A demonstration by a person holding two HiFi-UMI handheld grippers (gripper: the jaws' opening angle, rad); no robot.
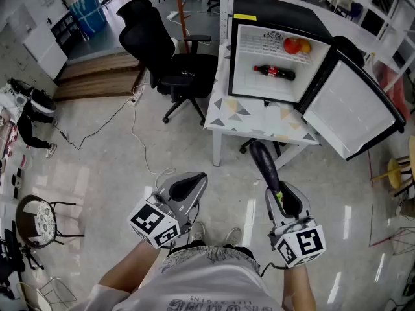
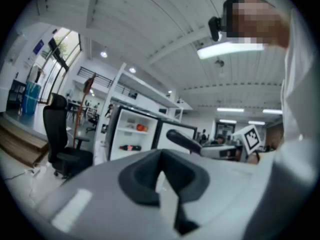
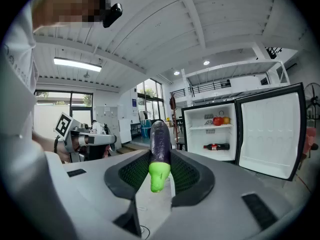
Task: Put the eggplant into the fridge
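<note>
My right gripper (image 1: 286, 198) is shut on the dark purple eggplant (image 1: 264, 164), which sticks out past the jaws toward the fridge. In the right gripper view the eggplant (image 3: 160, 141) stands between the black pads (image 3: 187, 176), green stem end nearest the camera. The small black fridge (image 1: 279, 15) sits on a low table with its door (image 1: 353, 109) swung open to the right. It holds a cola bottle (image 1: 274, 72) and red and orange fruit (image 1: 296, 45) on a shelf. My left gripper (image 1: 187, 186) hangs beside the right one, shut and empty (image 2: 161, 171).
The fridge rests on a white table (image 1: 259, 120) with a triangle pattern. A black office chair (image 1: 170, 57) stands left of it, with a cable (image 1: 135, 135) trailing over the floor. A round stool (image 1: 42, 218) is at the far left, a yellow one (image 1: 395, 170) at the right.
</note>
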